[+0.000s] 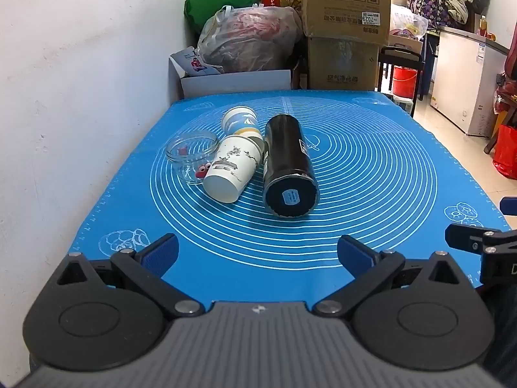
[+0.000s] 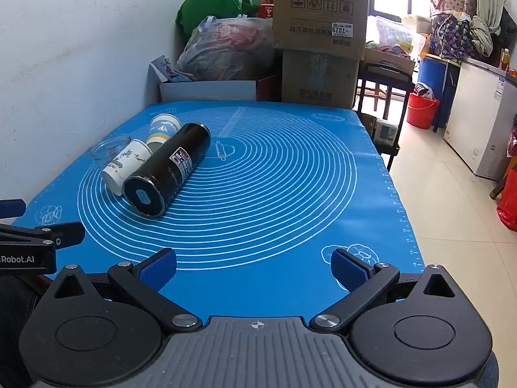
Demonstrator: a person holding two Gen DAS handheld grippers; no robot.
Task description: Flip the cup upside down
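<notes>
A black cylindrical cup [image 1: 287, 165] lies on its side on the blue mat [image 1: 371, 174], base toward me. Left of it lie a white paper cup [image 1: 231, 168] and a blue-and-white paper cup [image 1: 240, 121], also on their sides. A clear glass jar [image 1: 190, 155] stands at their left. My left gripper [image 1: 258, 255] is open and empty near the mat's front edge. In the right wrist view the black cup [image 2: 168, 168] and white paper cup [image 2: 124, 165] lie at the left; my right gripper [image 2: 253, 270] is open and empty at the front right.
A white wall [image 1: 80, 97] runs along the left side of the table. Cardboard boxes [image 1: 345, 26] and stuffed plastic bags [image 1: 248, 38] stand behind the table. The mat's right edge drops to a tiled floor [image 2: 452, 226] with a white freezer [image 2: 484, 119] and a red bucket [image 2: 421, 108].
</notes>
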